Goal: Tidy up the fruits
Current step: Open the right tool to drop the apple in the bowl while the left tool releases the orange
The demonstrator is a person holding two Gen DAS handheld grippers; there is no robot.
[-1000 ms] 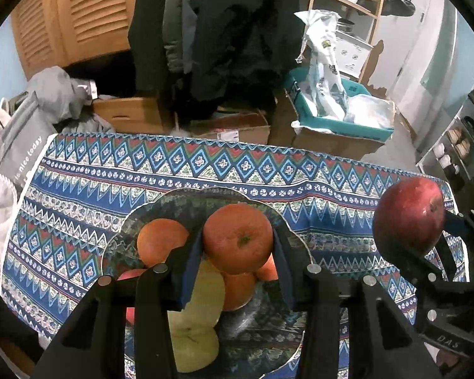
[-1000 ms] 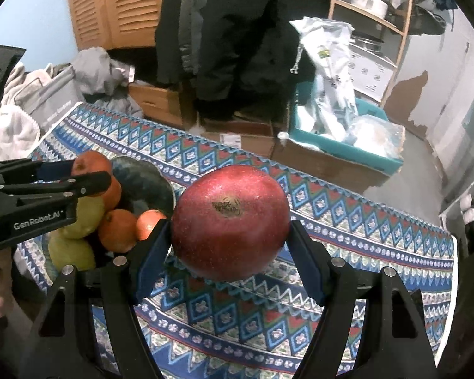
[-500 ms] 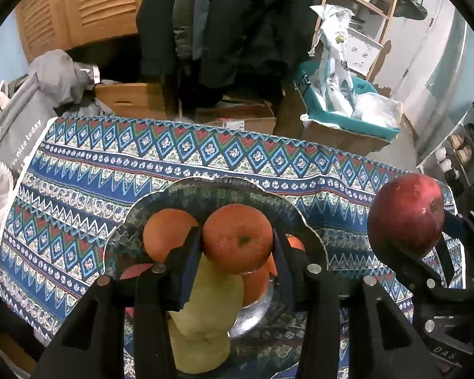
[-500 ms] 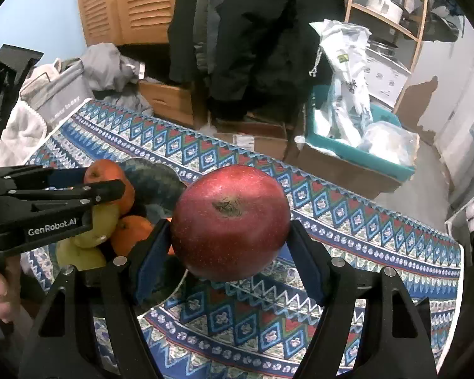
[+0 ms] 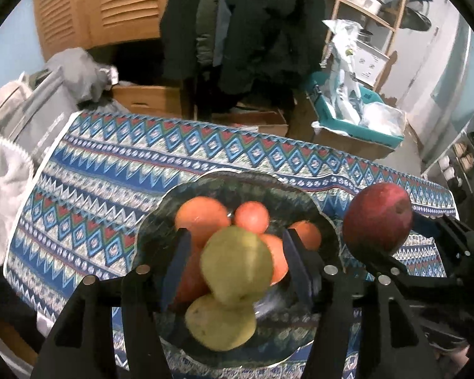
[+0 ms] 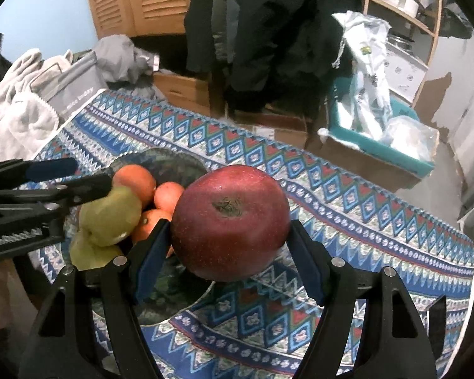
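Over the patterned tablecloth (image 5: 117, 170) covering the counter, my left claw (image 5: 237, 262) hangs above the dark glass bowl (image 5: 237, 180), its jaws opening with nothing pressed between the blue pads (image 5: 177, 262). A yellow-green pear (image 5: 237, 262) shows between them, blurred, riding on a second pear (image 5: 221, 325) at the bowl's near side; I cannot tell whether the upper one has settled. I judge the jaws are parting here so that fruit ends up in the bowl and not on the cloth. Behind the pears the oranges (image 5: 202, 218) crowd the middle and far half, piled against one another, which leaves little free room.

To the right, my right claw (image 6: 227, 246) is clenched on a dark red apple (image 6: 230, 221), blossom end facing the camera, pads bearing on its two flanks. From the right wrist camera it sits above the bowl's right rim, partly over cloth, close beside the left claw's fingers. My read is that I hold it aloft and to the side so the left claw can clear the heap first, since the pile looks loose enough to roll if two claws work it together.
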